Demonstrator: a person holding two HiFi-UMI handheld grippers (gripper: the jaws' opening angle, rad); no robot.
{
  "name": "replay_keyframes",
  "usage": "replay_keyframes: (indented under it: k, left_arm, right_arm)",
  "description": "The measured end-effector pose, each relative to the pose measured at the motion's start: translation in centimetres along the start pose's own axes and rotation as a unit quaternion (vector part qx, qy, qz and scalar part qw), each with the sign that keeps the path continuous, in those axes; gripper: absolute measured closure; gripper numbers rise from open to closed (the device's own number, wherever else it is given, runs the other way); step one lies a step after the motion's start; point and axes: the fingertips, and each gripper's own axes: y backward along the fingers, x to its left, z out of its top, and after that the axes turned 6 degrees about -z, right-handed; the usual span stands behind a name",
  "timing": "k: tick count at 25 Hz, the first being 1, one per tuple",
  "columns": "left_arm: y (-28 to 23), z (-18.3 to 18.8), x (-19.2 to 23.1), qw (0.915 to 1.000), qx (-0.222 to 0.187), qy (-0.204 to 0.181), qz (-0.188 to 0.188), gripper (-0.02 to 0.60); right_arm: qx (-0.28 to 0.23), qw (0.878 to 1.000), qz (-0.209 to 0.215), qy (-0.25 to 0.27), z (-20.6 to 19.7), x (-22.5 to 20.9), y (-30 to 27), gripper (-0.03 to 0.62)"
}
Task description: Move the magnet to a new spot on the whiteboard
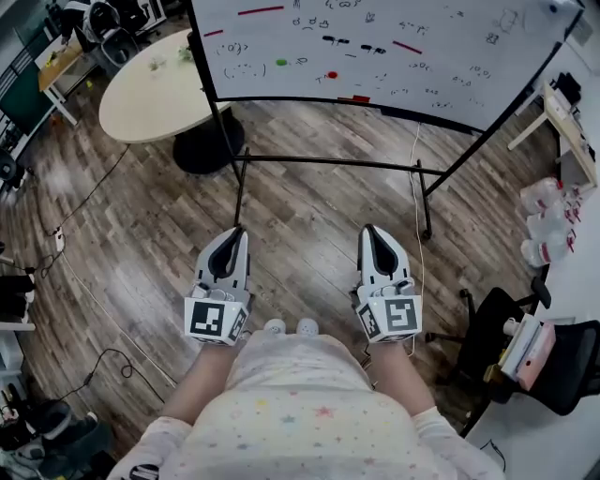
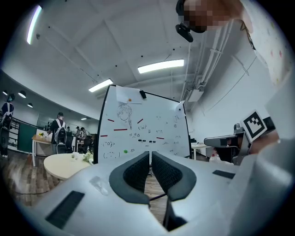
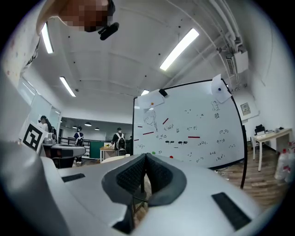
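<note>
The whiteboard [image 1: 394, 28] stands on a wheeled frame well ahead of me, covered in small doodles. Several magnets stick to it: a green round one [image 1: 281, 63], a red round one [image 1: 332, 74], red bars and two black ones [image 1: 352, 45]. I cannot tell which one the task means. My left gripper [image 1: 236, 231] and right gripper [image 1: 368, 229] are held low over the wood floor, side by side, far short of the board. Both are shut with nothing between the pads. The left gripper view shows the board [image 2: 152, 124] and the green magnet [image 2: 125, 150]; the right gripper view shows the red magnet [image 3: 171, 156].
A round beige table [image 1: 155, 89] stands left of the board. The board's black frame legs [image 1: 328, 161] cross the floor ahead. A black chair [image 1: 506, 328], water bottles [image 1: 548, 220] and a white desk line the right. Cables lie on the floor at the left. People stand in the far background.
</note>
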Motion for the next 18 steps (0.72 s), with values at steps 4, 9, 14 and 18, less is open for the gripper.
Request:
replay_keyframes:
  k: [4,9,14,18]
  left_arm:
    - [-1.4,0.3,-0.5,1.0000,-0.001,-0.004,0.001,0.555]
    - [-2.7,0.5,-1.0,0.9998,-0.004,-0.014,0.013,0.555]
    - [-3.6,0.4,-1.6,0.9994,-0.007,-0.021,0.026,0.555]
    - [-4.3,0.5,-1.3,0.9990,-0.007,-0.023,0.038,0.555]
  right_arm:
    - [-0.004,1.000,0.007,-0.015,0.3,-1.6,-0.6,0.594]
    - [-0.004,1.000,0.021,-0.021,0.1,-3.0,-1.6,0.594]
    - [-0.002,0.999,0.037,-0.014,-0.4,-3.9,-2.4,0.594]
    - [-0.005,0.999,0.039,-0.013,-0.5,-4.6,-3.1,0.587]
